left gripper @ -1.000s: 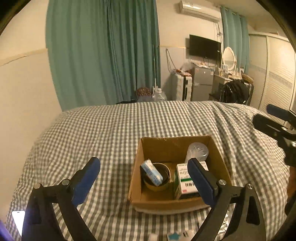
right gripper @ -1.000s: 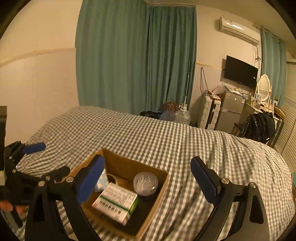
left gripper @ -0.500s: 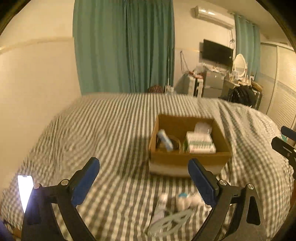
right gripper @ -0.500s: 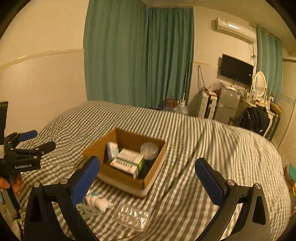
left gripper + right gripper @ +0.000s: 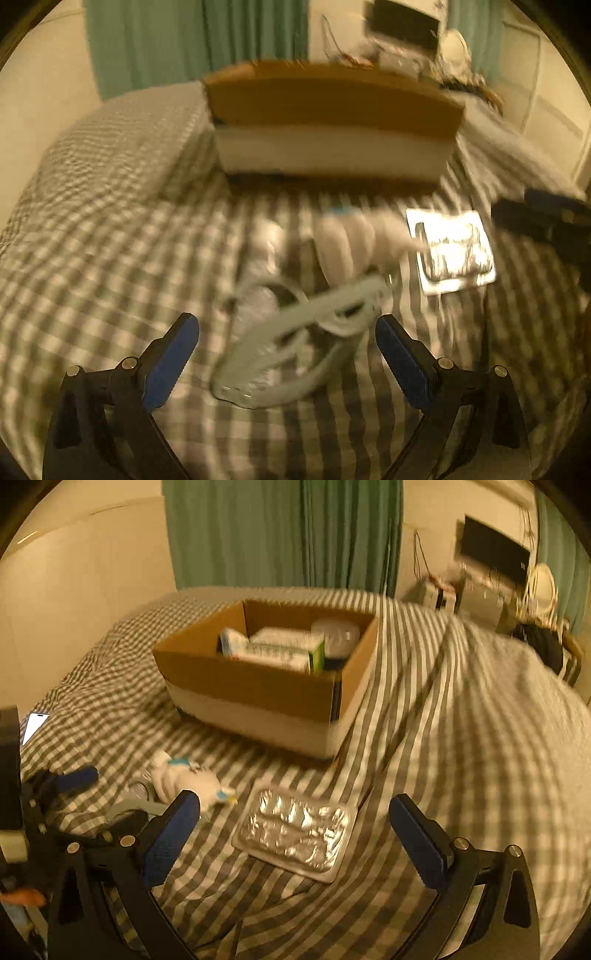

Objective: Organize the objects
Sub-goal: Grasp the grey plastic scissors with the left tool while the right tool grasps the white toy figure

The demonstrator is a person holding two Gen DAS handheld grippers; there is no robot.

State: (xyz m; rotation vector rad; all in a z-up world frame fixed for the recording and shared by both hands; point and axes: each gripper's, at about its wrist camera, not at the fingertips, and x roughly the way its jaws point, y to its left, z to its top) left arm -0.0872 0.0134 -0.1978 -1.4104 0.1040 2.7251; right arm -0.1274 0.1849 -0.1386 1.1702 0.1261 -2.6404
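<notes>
Checked bedspread [image 5: 461, 738] underneath, cardboard box [image 5: 258, 686] ahead of both grippers, contents half hidden by its wall, foil blister pack [image 5: 291, 829] between spread right gripper [image 5: 295, 827] fingers, blurred pale plastic frame [image 5: 295, 332] before spread left gripper [image 5: 286, 350], white soft toy [image 5: 184, 781] alongside.

Motion blur is smearing the whole left wrist view: the pale frame [image 5: 295, 332] between the tongs and the white bundle [image 5: 351, 240] are losing their outlines. The cardboard box [image 5: 332, 107] is hiding its contents there, its near wall blocking them.
</notes>
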